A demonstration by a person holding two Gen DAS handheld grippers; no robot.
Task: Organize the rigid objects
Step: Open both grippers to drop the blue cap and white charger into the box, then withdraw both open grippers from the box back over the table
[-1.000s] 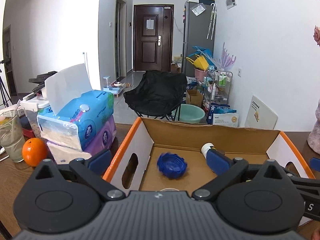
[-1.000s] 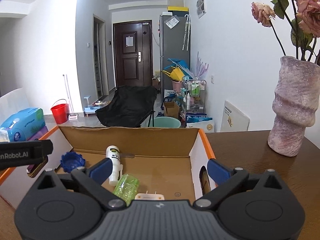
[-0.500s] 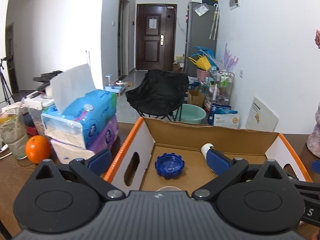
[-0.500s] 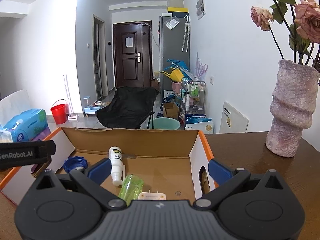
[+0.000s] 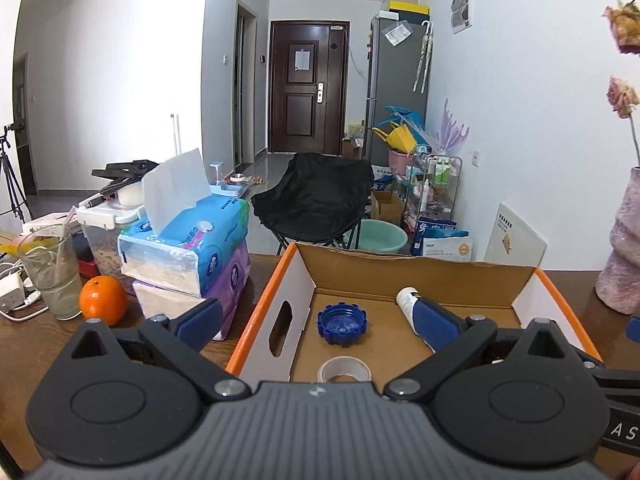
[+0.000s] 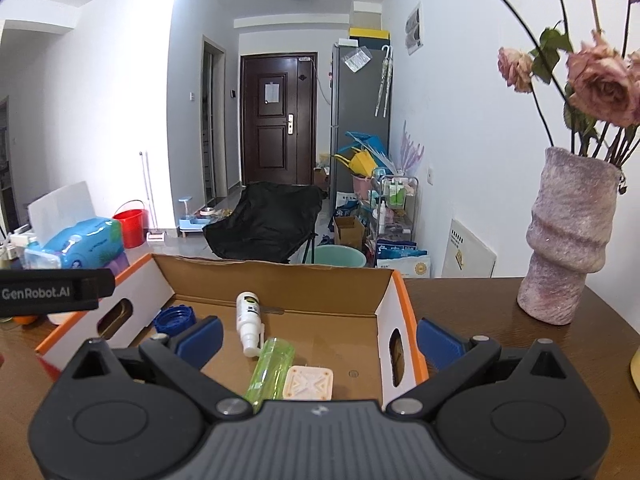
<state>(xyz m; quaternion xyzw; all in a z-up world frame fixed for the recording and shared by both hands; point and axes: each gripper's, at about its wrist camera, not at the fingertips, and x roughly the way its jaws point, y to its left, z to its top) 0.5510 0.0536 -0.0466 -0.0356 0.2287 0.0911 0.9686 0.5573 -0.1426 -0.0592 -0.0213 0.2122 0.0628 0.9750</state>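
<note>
Right, both tongs hang wide apart over the cardboard box (image 5: 420, 272) and neither one has hold of anything. Left tongs (image 5: 316, 322) sit above the box's near-left corner, one blue pad outside the white wall, the other over the box floor. Right tongs (image 6: 318, 336) straddle the box's right wall, left pad inside, right pad out over the brown surface (image 6: 480, 312).

Inside the box, 5 things lie loose. A blue ridged cap (image 5: 342, 323) rests on the floor toward the left wall. A clear tape roll (image 5: 344, 371) lies flat just nearer the camera than the cap. The white spray bottle (image 6: 248, 322) lies on its side mid-box, nozzle pointing toward the camera. Its nozzle end is just beside a green translucent bottle (image 6: 270, 372), also on its side. Touching that green bottle's right flank, or very close, is a cream square plug-like block (image 6: 308, 383).

Outside, stacked tissue packs (image 5: 192, 252) stand left of the box, with an orange (image 5: 103, 300) and a drinking glass (image 5: 52, 272) beside them. A pink vase (image 6: 568, 236) of dried roses stands well right.
</note>
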